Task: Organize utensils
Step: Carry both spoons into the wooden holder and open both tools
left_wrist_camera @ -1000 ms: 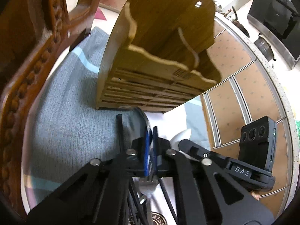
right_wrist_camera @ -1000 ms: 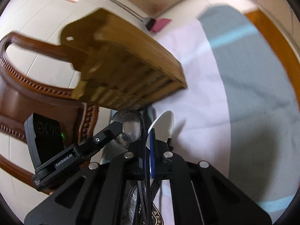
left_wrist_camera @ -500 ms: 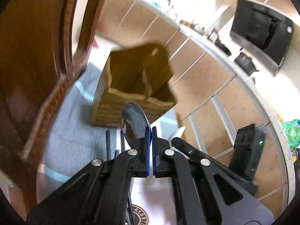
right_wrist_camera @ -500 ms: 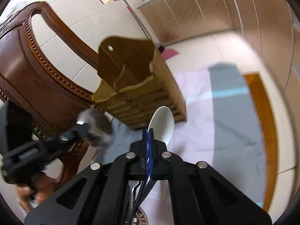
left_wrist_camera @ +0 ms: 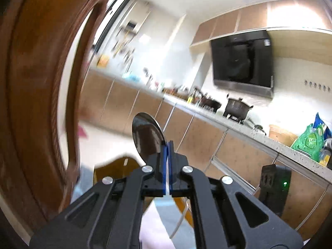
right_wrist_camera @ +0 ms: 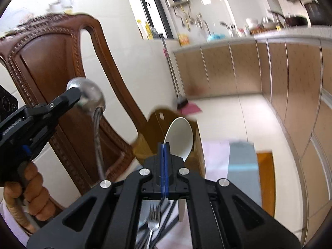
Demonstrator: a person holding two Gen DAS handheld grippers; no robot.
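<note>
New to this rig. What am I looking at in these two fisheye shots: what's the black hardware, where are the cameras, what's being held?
No robot here: a person carries a handheld two-finger gripper in each hand, and each gripper has a fisheye camera looking forward along its fingers.

In the left wrist view, the left gripper is shut on a metal spoon. In the right wrist view, the right gripper is shut on a white spoon. That view also catches the left gripper from the side, with the person's hand on its handle.

Below sit a wooden utensil holder on a cloth, and a fork under the right gripper. A carved wooden chair stands behind; kitchen cabinets fill the background.
</note>
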